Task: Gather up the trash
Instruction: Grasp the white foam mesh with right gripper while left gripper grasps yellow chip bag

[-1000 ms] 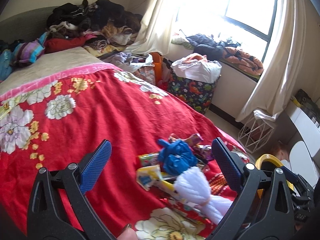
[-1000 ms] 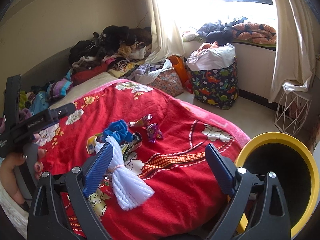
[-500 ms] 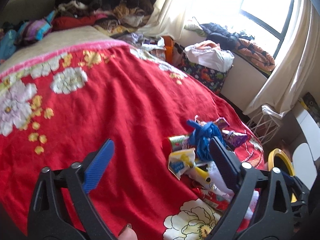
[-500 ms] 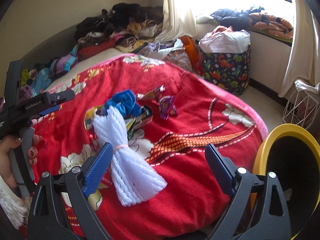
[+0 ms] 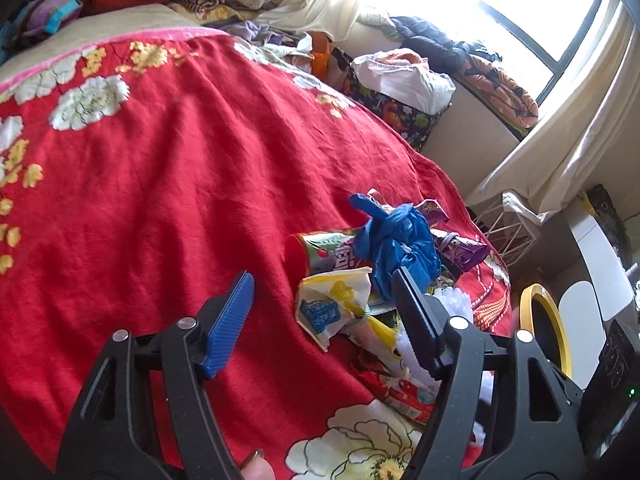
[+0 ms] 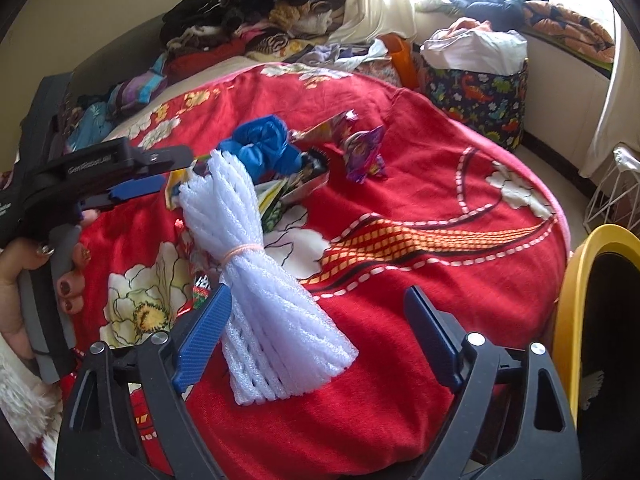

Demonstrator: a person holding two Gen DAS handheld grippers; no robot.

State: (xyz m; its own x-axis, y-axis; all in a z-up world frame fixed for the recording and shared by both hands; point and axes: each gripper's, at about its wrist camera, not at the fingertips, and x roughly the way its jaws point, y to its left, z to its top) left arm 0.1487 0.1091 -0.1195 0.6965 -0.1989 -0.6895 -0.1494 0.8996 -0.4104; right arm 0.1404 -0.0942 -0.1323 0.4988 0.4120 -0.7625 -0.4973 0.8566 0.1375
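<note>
Left tool (image 5: 326, 300) half-closed around yellow-white wrapper (image 5: 334, 306), bare red blanket (image 5: 160, 184) beside.

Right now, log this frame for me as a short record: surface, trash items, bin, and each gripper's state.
surface: red floral blanket on a bed
trash: white foam netting bundle, blue plastic bag, snack wrappers, purple wrapper
bin: yellow-rimmed bin beside the bed
left gripper: jaws just closing, wrappers between them, not pressed
right gripper: jaws just closing, bundle between them, not pressed

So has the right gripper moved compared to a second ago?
Yes. The right gripper has dropped toward the white foam net bundle on the red blanket; its jaws have been closing, gripping nothing.
</note>
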